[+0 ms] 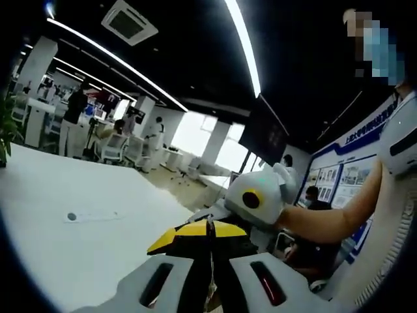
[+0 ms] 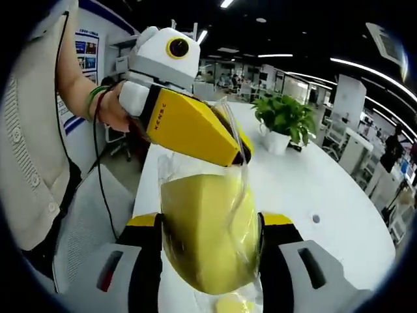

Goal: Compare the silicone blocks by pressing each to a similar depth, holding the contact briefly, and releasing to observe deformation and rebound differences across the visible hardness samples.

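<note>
A yellow silicone block [image 2: 205, 235] in a clear plastic bag [image 2: 234, 176] sits between the jaws of my right gripper [image 2: 208, 222], which are shut on its two sides above the white table [image 2: 326, 189]. My left gripper [image 2: 240, 153] comes in from the upper left in the right gripper view, its yellow jaws shut on the bag's upper film. In the left gripper view the left gripper [image 1: 208, 228] shows its yellow tips pressed together. Beyond them is the white body of the right gripper [image 1: 257, 195], held by a person's hand.
A potted green plant [image 2: 283, 117] stands on the table behind the block. The table [image 1: 78, 248] has a small round hole [image 1: 71, 216]. A person's arm [image 1: 332, 218] and torso [image 2: 32, 150] are close at the table's edge. Desks, chairs and people fill the office behind.
</note>
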Demonstrator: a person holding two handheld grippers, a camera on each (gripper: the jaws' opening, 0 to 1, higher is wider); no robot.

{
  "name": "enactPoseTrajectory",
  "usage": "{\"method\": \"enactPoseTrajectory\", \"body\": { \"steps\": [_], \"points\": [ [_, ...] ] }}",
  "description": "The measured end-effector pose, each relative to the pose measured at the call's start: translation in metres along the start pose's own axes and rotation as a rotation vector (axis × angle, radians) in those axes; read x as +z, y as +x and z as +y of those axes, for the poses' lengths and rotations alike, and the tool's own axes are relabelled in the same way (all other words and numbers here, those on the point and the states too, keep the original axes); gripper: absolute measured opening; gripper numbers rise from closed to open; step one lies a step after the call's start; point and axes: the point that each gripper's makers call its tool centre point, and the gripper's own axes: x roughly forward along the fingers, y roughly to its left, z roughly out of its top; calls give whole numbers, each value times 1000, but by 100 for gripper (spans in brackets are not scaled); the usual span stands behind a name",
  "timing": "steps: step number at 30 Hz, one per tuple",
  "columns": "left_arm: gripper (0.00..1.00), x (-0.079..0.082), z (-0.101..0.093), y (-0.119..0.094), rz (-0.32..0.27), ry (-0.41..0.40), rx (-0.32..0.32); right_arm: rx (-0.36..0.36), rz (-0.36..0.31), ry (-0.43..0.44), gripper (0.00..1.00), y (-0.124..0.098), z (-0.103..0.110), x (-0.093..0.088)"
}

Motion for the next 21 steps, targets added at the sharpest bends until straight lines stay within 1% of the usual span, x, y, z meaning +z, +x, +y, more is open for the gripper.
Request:
{"method": "enactPoseTrajectory", "body": {
  "steps": [3,5,7,10,14,16,18,21],
  "points": [
    [0,-1,-3,-1,5,13,-16,9,-9,6,49,1,0,1],
    [0,-3,-7,-1,15,11,-45,31,-8,19,46,2,4,0],
    [0,-7,-12,0,34,32,-66,48,-5,19,44,4,8,0],
    [0,-11,-15,1,49,43,-73,71,5,21,40,7,13,-2],
    [0,-12,-17,0,51,54,-85,82,9,46,33,7,16,-2],
    [0,-13,-19,0,57,63,-91,78,8,37,30,8,16,-2],
    [0,-13,-20,0,57,67,-93,83,14,56,26,7,17,-2],
    [0,-12,-19,0,52,65,-95,103,28,115,23,7,21,-3]
  ]
}}
